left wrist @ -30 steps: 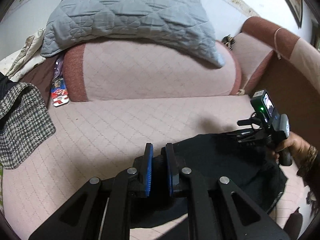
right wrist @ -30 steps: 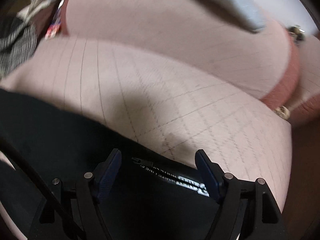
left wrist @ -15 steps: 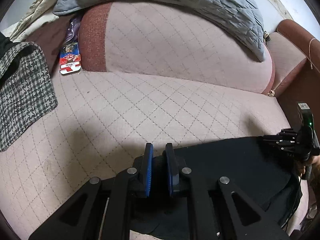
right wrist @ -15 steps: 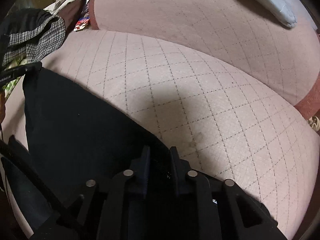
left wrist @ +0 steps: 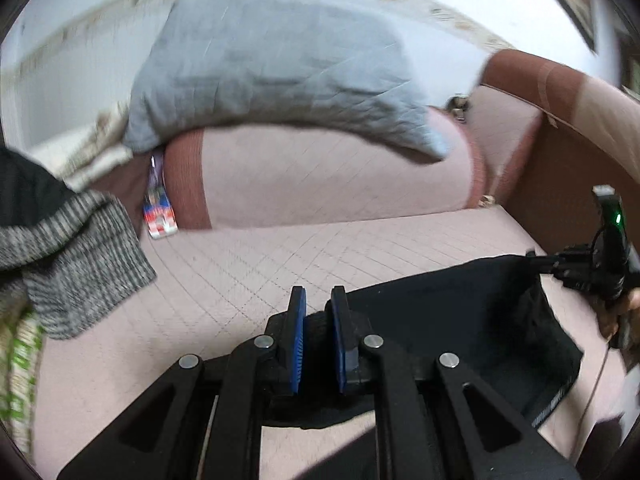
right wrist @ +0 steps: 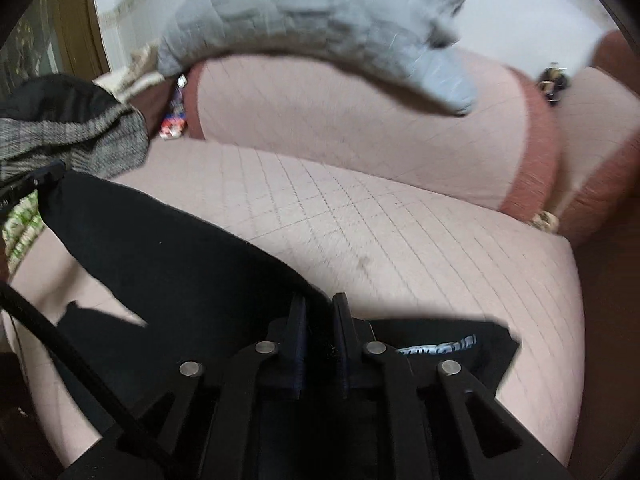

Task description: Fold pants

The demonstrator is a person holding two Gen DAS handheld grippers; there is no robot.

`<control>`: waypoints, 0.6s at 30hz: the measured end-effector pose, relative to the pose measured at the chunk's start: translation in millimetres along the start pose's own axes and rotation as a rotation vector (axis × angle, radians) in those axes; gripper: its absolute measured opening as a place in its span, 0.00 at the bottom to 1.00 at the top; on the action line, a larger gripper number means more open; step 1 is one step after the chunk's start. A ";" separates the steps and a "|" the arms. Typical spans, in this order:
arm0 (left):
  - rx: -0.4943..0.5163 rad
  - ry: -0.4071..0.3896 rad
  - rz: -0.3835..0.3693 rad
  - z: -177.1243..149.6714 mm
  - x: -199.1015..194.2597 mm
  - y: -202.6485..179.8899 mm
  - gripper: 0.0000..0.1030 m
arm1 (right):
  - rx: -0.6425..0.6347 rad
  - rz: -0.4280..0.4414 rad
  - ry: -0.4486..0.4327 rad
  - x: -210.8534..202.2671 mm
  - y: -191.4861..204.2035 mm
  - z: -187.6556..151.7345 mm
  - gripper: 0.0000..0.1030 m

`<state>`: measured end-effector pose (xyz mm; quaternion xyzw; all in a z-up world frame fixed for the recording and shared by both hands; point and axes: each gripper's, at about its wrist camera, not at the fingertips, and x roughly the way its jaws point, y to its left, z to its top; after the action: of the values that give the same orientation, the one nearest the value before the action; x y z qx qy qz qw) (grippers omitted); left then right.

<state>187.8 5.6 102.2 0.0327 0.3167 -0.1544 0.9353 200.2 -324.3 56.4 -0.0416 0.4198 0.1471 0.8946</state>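
Both grippers have the black pants (left wrist: 452, 320) pinched at the near edge of the pink quilted sofa seat (left wrist: 280, 264), and the cloth hangs stretched between them, lifted a little off the cushion. The left gripper (left wrist: 318, 320) has its blue-padded fingers drawn nearly together with a fold of black fabric bunched in the narrow gap. The right gripper (right wrist: 320, 328) is closed just as tight on the other end, beside a waistband with pale lettering (right wrist: 436, 348). From the left wrist view the right gripper shows at the far right, gripping the pants' edge, with the cloth drooping below it. A gray quilted pillow (left wrist: 272, 76) rests on top of the backrest, and a houndstooth garment (left wrist: 72, 252) lies on the seat to the left, apart from the pants.
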 end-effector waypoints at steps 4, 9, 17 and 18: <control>0.103 -0.032 0.008 -50.6 -52.7 -36.2 0.12 | 0.057 0.028 -0.020 -55.2 14.4 -68.9 0.03; 0.192 0.084 0.002 -165.3 -95.1 -71.0 0.14 | 0.123 0.086 0.101 -75.5 43.1 -181.2 0.05; -0.043 0.201 -0.021 -238.6 -135.6 -34.6 0.18 | 0.299 0.026 0.107 -89.2 34.8 -217.1 0.38; -0.112 0.193 -0.025 -236.7 -138.2 -20.3 0.21 | 0.326 0.028 0.083 -93.1 32.8 -216.1 0.46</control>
<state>-60.2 61.0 -2.5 -0.0088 0.4139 -0.1441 0.8988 -25.5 -357.0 -10.0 0.1042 0.4753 0.0878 0.8692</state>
